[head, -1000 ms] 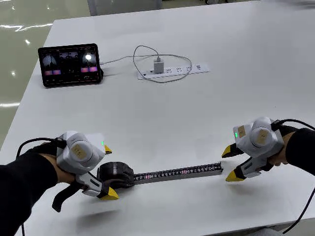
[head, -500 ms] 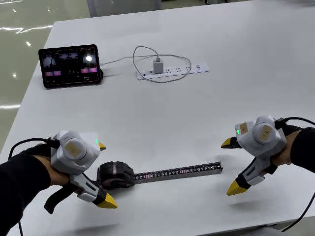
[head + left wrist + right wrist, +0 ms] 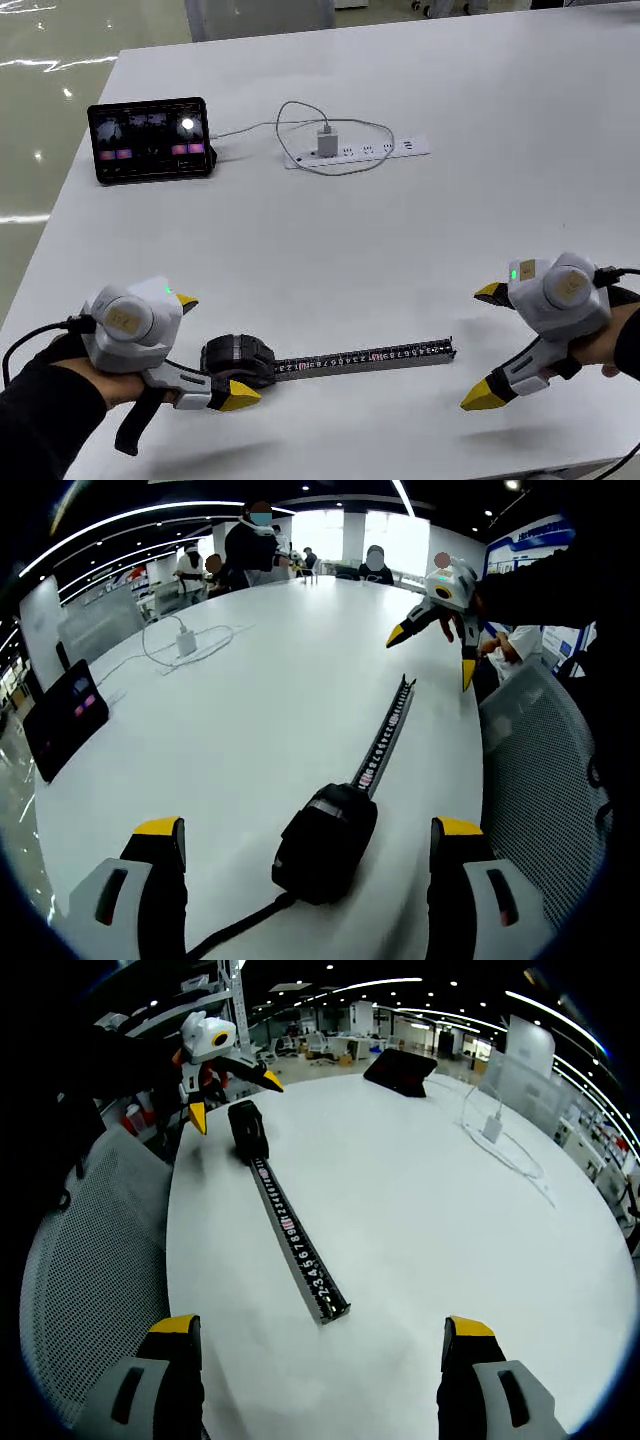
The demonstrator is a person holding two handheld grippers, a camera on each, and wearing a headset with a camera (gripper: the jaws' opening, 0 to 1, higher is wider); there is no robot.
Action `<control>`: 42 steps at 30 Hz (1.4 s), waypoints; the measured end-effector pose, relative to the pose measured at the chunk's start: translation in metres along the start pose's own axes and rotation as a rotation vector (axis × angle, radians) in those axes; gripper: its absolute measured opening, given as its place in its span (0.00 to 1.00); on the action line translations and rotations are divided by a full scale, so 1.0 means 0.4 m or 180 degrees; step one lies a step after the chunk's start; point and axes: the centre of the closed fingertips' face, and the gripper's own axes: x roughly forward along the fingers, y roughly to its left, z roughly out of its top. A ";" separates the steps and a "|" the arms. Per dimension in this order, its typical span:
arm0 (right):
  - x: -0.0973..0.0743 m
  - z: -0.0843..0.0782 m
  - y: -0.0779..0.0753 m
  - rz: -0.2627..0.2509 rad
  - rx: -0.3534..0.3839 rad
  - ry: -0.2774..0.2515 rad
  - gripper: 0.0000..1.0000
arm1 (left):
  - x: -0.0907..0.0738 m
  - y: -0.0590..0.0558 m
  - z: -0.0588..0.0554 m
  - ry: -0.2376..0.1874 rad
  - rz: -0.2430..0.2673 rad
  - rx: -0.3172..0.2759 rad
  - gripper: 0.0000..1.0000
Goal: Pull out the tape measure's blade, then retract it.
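- Between the yellow-tipped jaws of the left gripper (image 3: 213,347), which stand wide apart, lies the tape measure (image 3: 325,840). It is a black, rounded, matt housing resting on the table, with a gap to either jaw. A thin black cord trails from its rear.
- Blade (image 3: 365,356): a narrow dark strip printed with pale numerals and a few pink marks. It extends from the housing and lies flat and straight toward the right gripper (image 3: 486,343), with a small hook at its far end.
- Right gripper: the jaws are spread wide and hold nothing. The blade's hooked end lies just ahead of the tips, untouched.
- Gripper bodies: moulded grey-white plastic with rounded heads, each with a small green light. Each has a black cable running back from it.
- Table (image 3: 400,230): white, smooth and faintly glossy, with rounded corners.
- Far side of the table: a black tablet (image 3: 152,138) stands tilted with its screen lit. A white power strip (image 3: 360,152) carries a white charger (image 3: 327,141). A white cable (image 3: 300,105) loops around the strip and runs toward the tablet.
- Room: the head view shows a pale, polished floor (image 3: 60,60) reflecting light beyond the table. The gripper views show a grey mesh chair back (image 3: 90,1290) at the near edge, long ceiling light strips (image 3: 130,520), and several people (image 3: 255,540) past the far end.
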 end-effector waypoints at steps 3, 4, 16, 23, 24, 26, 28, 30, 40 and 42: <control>-0.020 0.003 -0.023 -0.0191 0.0048 -0.0156 0.99 | -0.010 -0.002 -0.003 -0.0104 0.0050 -0.0118 0.99; -0.025 0.007 -0.026 -0.0241 0.0077 -0.0210 0.99 | -0.012 -0.002 -0.008 -0.0116 0.0064 -0.0144 0.99; -0.101 -0.077 -0.023 -0.0626 0.0371 -0.0319 0.99 | -0.064 0.005 -0.056 -0.0369 0.0328 -0.0351 0.99; -0.144 -0.131 -0.014 -0.0729 0.0542 -0.0431 0.99 | -0.092 0.022 -0.084 -0.0293 0.0483 -0.0375 0.99; -0.150 -0.137 -0.014 -0.0744 0.0549 -0.0431 0.99 | -0.097 0.024 -0.084 -0.0294 0.0497 -0.0385 0.99; -0.164 -0.149 -0.016 -0.0790 0.0602 -0.0447 0.99 | -0.108 0.026 -0.085 -0.0305 0.0517 -0.0385 0.99; -0.178 -0.155 -0.017 -0.0816 0.0612 -0.0468 0.99 | -0.117 0.026 -0.083 -0.0329 0.0534 -0.0380 0.99; -0.188 -0.161 -0.015 -0.0818 0.0612 -0.0459 0.99 | -0.128 0.027 -0.076 -0.0380 0.0599 -0.0350 0.99; -0.210 -0.181 0.001 -0.0749 0.0587 -0.0393 0.99 | -0.149 -0.006 -0.105 -0.0400 0.0655 -0.0424 0.99; -0.211 -0.182 0.005 -0.0737 0.0596 -0.0387 0.99 | -0.153 -0.016 -0.105 -0.0378 0.0642 -0.0418 0.99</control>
